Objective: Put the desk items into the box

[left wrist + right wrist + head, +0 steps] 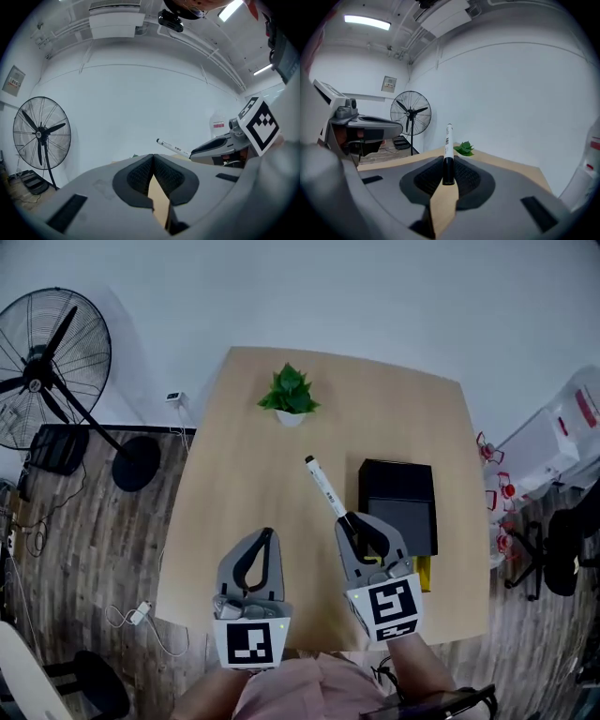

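A pale wooden surface (pixel 234 474) seen from above, with an open black box (pixel 396 470) towards its right edge. The right tongs (pixel 353 519), just left of the box's near corner, are clamped on the dark end of a white marker (pixel 323 486). The marker juts away from the person, left of the box and not touching it. The left tongs (pixel 267 532) hover farther left of the box, pressed together on nothing. A potted plant (pixel 289 395) sits beyond the box. To do this well, bring the marker over the box's opening, lower it between the walls, and only then release it.
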A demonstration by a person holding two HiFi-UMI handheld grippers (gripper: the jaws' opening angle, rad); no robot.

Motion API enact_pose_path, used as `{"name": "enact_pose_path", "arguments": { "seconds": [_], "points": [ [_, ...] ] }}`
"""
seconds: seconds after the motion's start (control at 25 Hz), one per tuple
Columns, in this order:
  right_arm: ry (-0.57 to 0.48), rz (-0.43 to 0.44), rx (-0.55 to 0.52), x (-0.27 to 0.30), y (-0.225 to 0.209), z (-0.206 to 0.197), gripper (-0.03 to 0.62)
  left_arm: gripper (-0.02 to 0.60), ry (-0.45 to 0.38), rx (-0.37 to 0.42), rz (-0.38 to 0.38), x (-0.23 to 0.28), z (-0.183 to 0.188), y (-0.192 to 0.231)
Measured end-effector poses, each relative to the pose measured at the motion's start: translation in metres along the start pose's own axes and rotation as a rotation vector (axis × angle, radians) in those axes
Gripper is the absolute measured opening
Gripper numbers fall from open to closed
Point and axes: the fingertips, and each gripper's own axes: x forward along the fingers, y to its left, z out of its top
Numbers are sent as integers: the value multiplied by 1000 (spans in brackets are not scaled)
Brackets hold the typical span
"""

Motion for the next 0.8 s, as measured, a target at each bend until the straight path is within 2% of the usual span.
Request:
{"name": "enact_pose_path", "arguments": {
  "seconds": [0.4, 0.8],
  "points": [
    [-63, -59, -29, -86, -50, 1, 67, 11, -67, 53, -12, -18, 36, -65],
    [-49, -111, -37, -140, -91, -29, 68, 11, -66, 66, -86, -16, 35, -132]
  ]
}}
